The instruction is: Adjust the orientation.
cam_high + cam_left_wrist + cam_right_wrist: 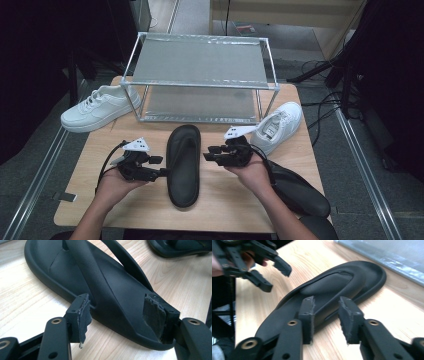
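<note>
High view, left to right: a white sneaker (95,107) hangs off the table's (95,200) edge, your left gripper (161,166) stands open beside the black sandal (183,165), which lies flat mid-table before the rack (200,80), and your right gripper (207,153) is open too. By my reading, the sandal is set down but not shelved; its mate (295,190) waits.

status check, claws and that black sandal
Left claw open, astride sandal's edge. Right claw open, just above it. Black sandal flat on table, free. Nothing blocking.
</note>
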`<state>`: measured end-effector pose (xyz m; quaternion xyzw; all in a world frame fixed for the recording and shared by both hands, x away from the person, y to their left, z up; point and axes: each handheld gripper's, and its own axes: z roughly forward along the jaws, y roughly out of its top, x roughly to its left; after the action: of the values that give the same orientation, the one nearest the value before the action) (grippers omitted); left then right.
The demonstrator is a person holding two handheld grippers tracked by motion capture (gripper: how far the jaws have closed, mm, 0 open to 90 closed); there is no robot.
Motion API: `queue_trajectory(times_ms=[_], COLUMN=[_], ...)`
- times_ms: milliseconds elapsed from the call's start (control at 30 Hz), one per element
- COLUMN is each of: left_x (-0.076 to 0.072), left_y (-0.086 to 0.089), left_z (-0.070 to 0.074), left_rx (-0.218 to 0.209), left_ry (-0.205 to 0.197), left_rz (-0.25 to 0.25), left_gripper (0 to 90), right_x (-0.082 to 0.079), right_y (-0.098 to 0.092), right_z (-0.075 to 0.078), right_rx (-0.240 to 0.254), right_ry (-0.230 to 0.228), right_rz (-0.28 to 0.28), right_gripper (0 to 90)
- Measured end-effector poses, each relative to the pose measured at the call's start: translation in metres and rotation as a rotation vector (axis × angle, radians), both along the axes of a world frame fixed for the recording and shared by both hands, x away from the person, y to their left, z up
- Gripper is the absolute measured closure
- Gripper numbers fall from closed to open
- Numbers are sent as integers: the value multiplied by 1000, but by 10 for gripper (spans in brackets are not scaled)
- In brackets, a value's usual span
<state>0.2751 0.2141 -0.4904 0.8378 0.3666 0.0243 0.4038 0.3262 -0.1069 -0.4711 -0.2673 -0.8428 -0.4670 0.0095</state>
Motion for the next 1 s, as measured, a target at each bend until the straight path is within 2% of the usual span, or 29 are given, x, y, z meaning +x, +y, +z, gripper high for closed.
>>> queue_trajectory(times_ms=[67,167,233,400,433,467,567,633,800,1000], left_x=[2,7,12,23,25,26,29,30,32,35], left_y=[-2,-3,-3,-7,-8,-7,-8,-9,-14,-16], left_z=[1,2,2,3,3,3,5,8,11,9], left_rx=[5,-3,-2,23,20,-3,-15,-6,-8,-7], left_ry=[-9,-12,-11,-20,-19,-18,-6,-28,-31,-27], left_rz=[3,-1,-7,1,-1,0,-9,-17,-26,-32], left_gripper=[380,376,373,375,377,379,382,383,382,382], right_x=[-2,-8,-13,-26,-28,-30,-36,-39,-43,-51], right_y=[-12,-25,-35,-57,-61,-66,-76,-84,-102,-119], right_z=[2,3,4,2,2,1,0,-1,-2,-1], right_rx=[11,-26,-28,-20,-15,-17,-17,-22,-10,-29], right_ry=[-8,-39,-52,-35,-37,-43,-57,-73,-81,-103], right_rz=[7,1,-20,-42,-51,-67,-96,-111,-154,-190], right_gripper=[604,586,577,574,573,566,544,538,533,517])
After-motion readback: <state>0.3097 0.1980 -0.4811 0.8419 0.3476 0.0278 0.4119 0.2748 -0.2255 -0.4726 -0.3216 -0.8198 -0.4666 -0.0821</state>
